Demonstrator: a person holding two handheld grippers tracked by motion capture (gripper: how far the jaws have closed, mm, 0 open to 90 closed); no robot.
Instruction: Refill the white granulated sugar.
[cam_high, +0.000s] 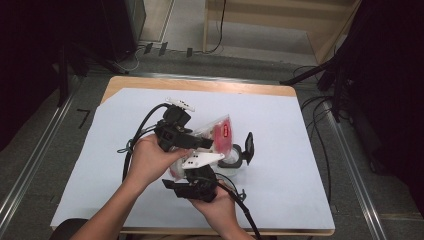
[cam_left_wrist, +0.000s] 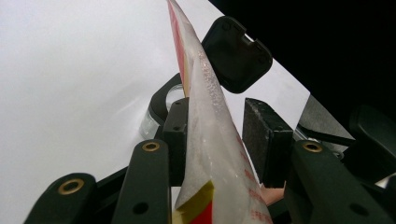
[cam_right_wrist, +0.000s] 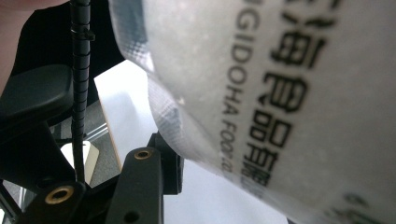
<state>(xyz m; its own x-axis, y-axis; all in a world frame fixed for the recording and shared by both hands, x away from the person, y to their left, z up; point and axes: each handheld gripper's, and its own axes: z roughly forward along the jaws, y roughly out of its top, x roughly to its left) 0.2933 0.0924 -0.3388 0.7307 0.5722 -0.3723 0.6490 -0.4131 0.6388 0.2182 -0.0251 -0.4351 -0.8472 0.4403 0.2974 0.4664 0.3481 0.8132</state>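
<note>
High view: both grippers hold a clear food pouch (cam_high: 219, 131) above the table (cam_high: 280, 175) middle, beside an open jar (cam_high: 234, 156). The left gripper (cam_left_wrist: 224, 128) has the pouch between parted jaws, touching one pad. The right gripper (cam_high: 192, 176) seems clamped on it, though its far jaw is hidden.

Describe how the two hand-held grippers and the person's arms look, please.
Both grippers, left and right, are black with brass-coloured rivets on the jaw links. Each has a white plate on top and trails a black cable. The forearms are bare, without sleeves.
</note>
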